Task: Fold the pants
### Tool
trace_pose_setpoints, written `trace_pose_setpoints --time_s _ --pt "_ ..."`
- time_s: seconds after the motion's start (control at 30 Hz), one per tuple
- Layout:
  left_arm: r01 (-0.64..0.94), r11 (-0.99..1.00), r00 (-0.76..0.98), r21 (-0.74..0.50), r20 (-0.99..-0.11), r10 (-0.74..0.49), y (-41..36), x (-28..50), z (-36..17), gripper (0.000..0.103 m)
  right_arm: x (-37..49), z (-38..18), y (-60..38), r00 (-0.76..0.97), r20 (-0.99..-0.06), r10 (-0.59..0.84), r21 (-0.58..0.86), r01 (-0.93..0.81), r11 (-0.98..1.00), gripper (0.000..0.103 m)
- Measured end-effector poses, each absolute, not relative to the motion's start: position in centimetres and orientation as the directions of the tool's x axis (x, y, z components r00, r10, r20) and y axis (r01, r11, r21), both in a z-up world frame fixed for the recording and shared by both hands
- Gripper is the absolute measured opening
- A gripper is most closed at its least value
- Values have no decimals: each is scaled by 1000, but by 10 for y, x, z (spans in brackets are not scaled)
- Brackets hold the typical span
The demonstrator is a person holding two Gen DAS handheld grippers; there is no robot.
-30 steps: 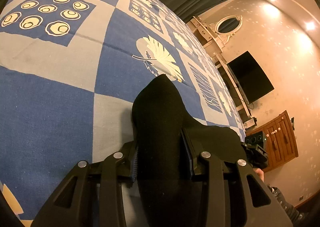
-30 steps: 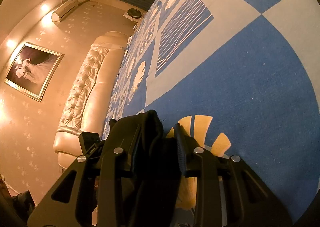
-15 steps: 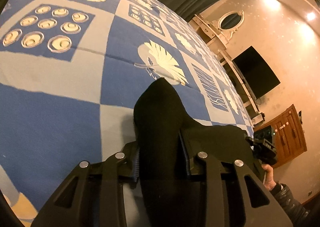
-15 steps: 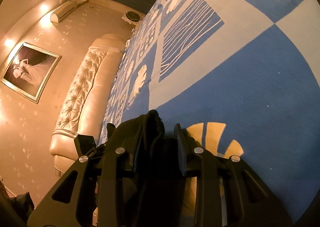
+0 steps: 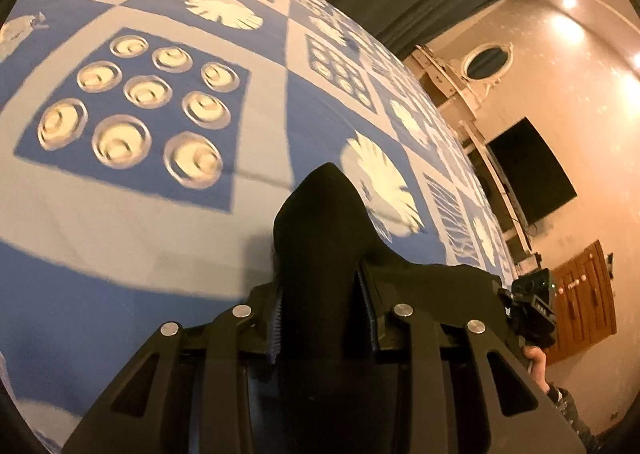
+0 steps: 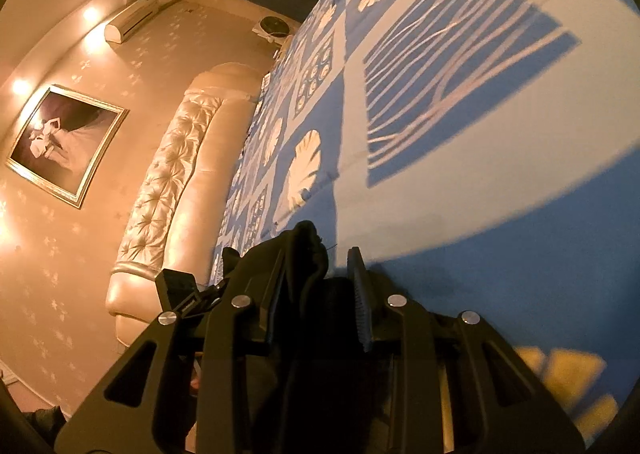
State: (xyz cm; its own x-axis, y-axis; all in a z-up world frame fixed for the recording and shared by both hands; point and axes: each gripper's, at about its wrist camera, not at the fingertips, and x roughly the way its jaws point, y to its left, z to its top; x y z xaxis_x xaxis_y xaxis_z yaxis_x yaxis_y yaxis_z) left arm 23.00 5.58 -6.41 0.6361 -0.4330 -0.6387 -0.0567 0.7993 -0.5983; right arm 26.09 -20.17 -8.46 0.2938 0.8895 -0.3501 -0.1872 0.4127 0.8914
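The black pants (image 5: 320,238) bulge up between my left gripper's (image 5: 324,314) fingers, which are shut on the cloth above the blue patterned bedspread (image 5: 160,213). The cloth stretches right toward the other gripper's body at the right edge. In the right wrist view my right gripper (image 6: 318,286) holds a bunched fold of the same pants (image 6: 304,250) against its left finger, with a gap beside the right finger. The left gripper's body shows at its left.
The bedspread (image 6: 460,193) fills both views. A cream tufted headboard (image 6: 172,181), a framed picture and an air conditioner lie left in the right wrist view. A dark TV (image 5: 532,169), mirror and wooden cabinet stand right of the bed.
Both grippers have moved forward across the bed with the pants held; the bedspread pattern has slid toward the cameras. The grips have not changed.
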Motion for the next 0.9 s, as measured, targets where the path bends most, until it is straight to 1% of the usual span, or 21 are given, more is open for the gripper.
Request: trace_pose_setpoints --time_s 0.27,0.73,0.9 --pt "-82 825 638 -559 -666 -388 84 248 -59 32 296 -85 -163 267 -342 901 898 -189 397 28" --pt "-89 801 634 -592 -654 -413 98 255 -70 32 310 -89 -146 259 -332 907 906 -178 383 28" --pt "-90 802 634 -591 -655 -411 97 252 -70 35 309 -90 -143 264 -329 907 908 -173 381 28"
